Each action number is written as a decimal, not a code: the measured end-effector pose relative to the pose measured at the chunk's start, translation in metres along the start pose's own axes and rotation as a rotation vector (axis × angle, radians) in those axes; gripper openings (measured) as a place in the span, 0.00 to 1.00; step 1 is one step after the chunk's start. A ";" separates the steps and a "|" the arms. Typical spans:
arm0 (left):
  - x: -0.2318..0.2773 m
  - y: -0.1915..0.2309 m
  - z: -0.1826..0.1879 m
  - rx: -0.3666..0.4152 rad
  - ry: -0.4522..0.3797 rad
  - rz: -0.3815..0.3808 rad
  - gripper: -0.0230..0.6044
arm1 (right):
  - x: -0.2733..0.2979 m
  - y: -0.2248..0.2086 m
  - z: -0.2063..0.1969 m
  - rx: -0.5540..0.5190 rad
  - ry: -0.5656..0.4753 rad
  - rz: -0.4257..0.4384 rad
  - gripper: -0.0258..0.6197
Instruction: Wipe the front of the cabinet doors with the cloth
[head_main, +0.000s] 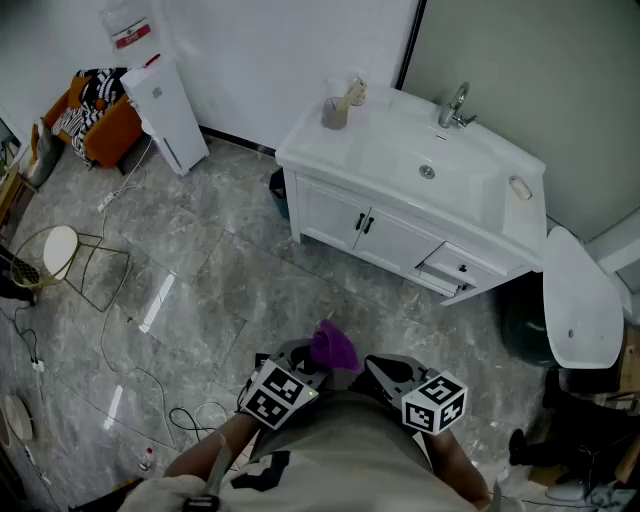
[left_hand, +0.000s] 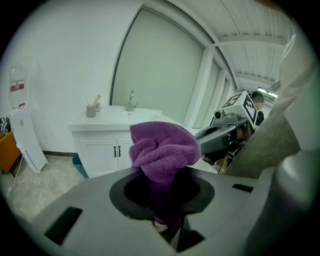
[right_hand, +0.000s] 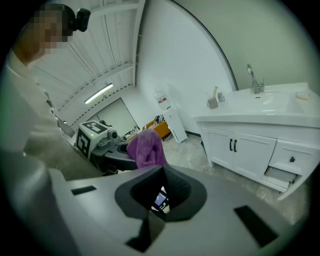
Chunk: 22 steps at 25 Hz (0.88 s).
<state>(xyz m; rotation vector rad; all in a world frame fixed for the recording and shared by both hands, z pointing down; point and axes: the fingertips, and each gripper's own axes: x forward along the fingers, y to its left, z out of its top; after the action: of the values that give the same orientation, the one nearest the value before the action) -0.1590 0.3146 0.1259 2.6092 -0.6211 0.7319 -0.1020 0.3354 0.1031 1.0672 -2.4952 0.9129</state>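
Head view: left gripper (head_main: 312, 362) pinches purple cloth (head_main: 335, 346), well apart from 2 cabinet doors (head_main: 365, 225); doors lie ahead, slightly right. Right gripper (head_main: 385, 372) jaws together, empty.

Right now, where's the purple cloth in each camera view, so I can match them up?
Head view: purple cloth at bottom centre, just ahead of the person's body.
Left gripper view: cloth in the centre, pinched in the left gripper.
Right gripper view: cloth left of centre.
Shared landmark: white cabinet doors with black handles.
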 end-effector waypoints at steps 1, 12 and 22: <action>-0.001 0.003 0.001 0.001 0.001 0.003 0.20 | 0.000 -0.001 0.002 0.001 -0.001 -0.003 0.05; 0.007 0.017 0.022 0.035 0.005 0.002 0.20 | -0.012 -0.019 0.008 0.027 -0.023 -0.046 0.05; 0.055 0.006 0.057 0.065 0.027 0.047 0.20 | -0.057 -0.070 0.009 0.039 -0.063 -0.082 0.05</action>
<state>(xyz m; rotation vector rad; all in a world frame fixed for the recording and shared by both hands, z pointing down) -0.0971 0.2669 0.1122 2.6471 -0.6636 0.8137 -0.0121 0.3238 0.1004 1.2196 -2.4724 0.9217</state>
